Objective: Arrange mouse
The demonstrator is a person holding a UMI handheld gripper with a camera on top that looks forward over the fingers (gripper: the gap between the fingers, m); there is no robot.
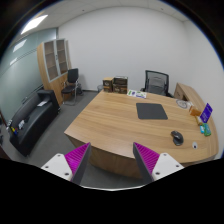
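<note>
- Currently, the gripper (110, 160) is hovering high above the near edge of the desk (115, 125), with its fingers standing apart and nothing sitting between them.
- The magenta pads (76, 156) are facing each other across a wide gap.
- The mouse (177, 137) is lying on the desk, well beyond the fingers and off toward the right finger's side.
- A dark mat (151, 112) is lying flat on the desk, farther back than the mouse and apart from it.
- A small blue object (203, 128) is sitting near the desk's right end, just past the mouse; its kind cannot be determined.
- A box (207, 113) is standing behind that object at the desk's right end.
- An office chair (156, 82) is standing behind the desk, facing it.
- A second chair (71, 84) is standing near the back wall beside a tall cabinet (56, 64).
- A black sofa (33, 120) is running along the left wall, well apart from the desk.
</note>
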